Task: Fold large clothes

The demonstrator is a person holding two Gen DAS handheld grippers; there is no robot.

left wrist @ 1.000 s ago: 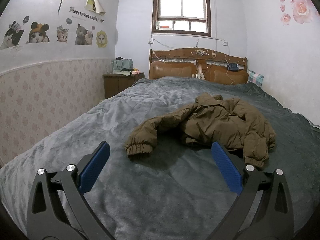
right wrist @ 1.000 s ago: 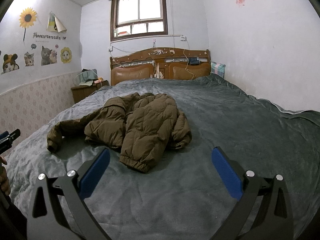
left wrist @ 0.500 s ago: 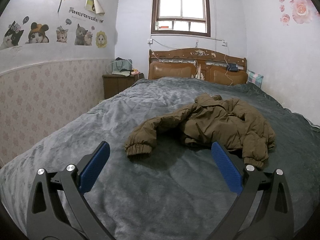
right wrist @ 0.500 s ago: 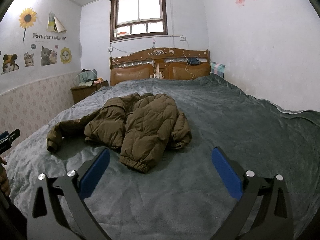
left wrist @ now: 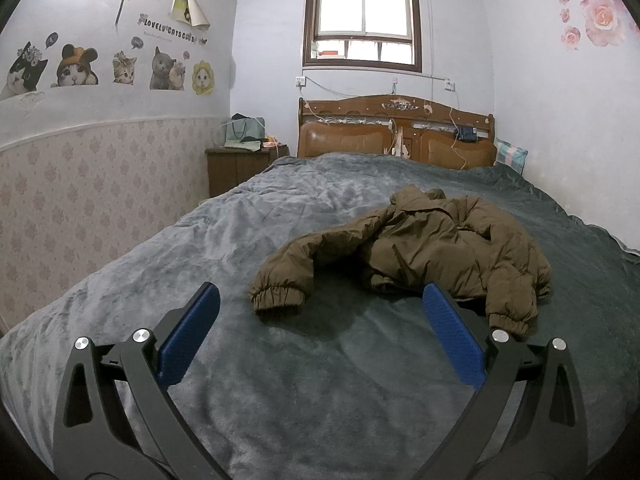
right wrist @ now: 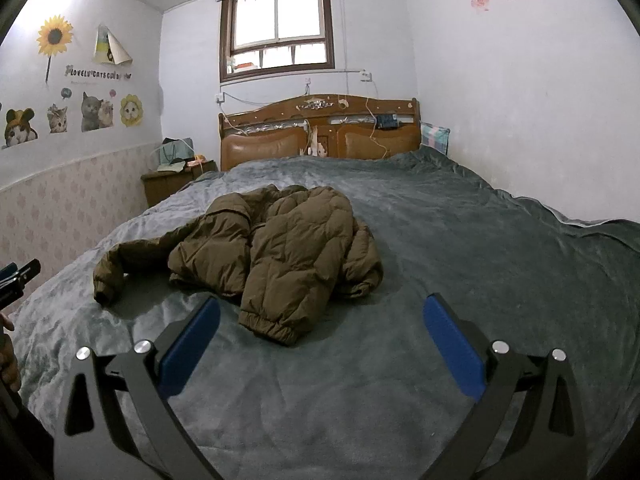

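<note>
Item: olive puffer jacket [left wrist: 424,248], crumpled on grey blanket [left wrist: 320,380] | left gripper [left wrist: 320,308], right gripper [right wrist: 320,312]: jaws spread, empty | Risk: slippery padded sleeve may escape pinch.

Olive-brown quilted jacket [left wrist: 440,248]; grey-green blanket [left wrist: 320,380]; tongs' blue pads [left wrist: 188,336]; pink floral wallpaper [left wrist: 80,184].

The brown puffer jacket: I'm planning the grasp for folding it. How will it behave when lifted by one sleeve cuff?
The jacket lies crumpled, so it is probably floppy and will trail. Its quilted puffiness suggests it is light for its bulk. The gathered cuff likely offers firm pinching.
</note>
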